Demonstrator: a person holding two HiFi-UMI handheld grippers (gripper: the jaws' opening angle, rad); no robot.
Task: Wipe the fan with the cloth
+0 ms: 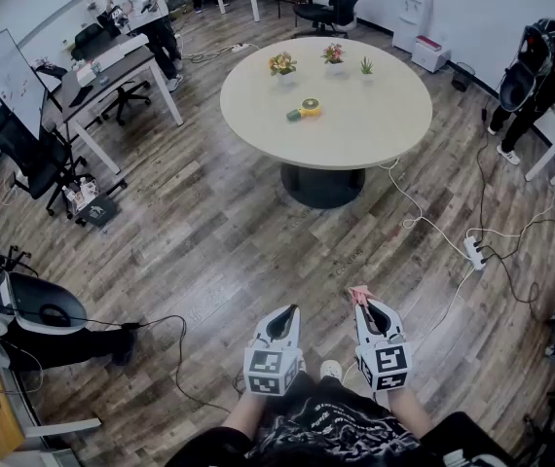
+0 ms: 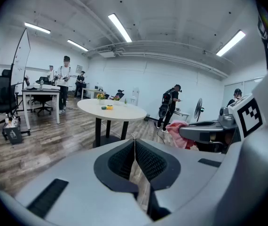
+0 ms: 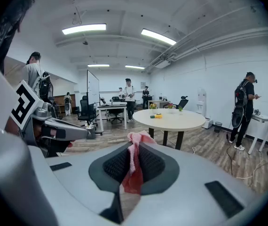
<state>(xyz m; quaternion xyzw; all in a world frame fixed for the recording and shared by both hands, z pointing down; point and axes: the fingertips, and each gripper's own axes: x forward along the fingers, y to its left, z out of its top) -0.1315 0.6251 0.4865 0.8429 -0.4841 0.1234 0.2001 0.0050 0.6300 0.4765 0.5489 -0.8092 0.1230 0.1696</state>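
While the person stands back from the table (image 1: 375, 134), both grippers are carried low and side by side, noses tipped a little down, prob just a carrying pose for the walk over; the left gripper (image 2: 134, 145) has its jaws closed tight w/ nothing between them, only floor (image 1: 209, 251) showing past the seam; the right gripper (image 3: 134, 147) has its jaws pinched on the cloth (image 3: 132, 172), a pink-red rag that runs down between the pads w/ a small tuft sticking out past the tips; held that way the loose end faces forward, ready to be dragged over a surface, I'd judge. The fan (image 1: 304, 110), if it's the small yellow & green thing I take it for, lies on the table far ahead of both jaws, well apart from the cloth, so wiping isn't begun; a standing fan (image 2: 198, 111) also shows off to the right of the left jaws, near other people, so which one is meant I can't say for sure. Containers: three small pots (image 1: 333, 64) sit in a row beyond the yellow thing, farther from the jaws; one holds yellow-orange flowers, one pink flowers, one a plain green plant; none touch the fan. Left jaws being empty, that hand is prob free to steady the fan once in reach.
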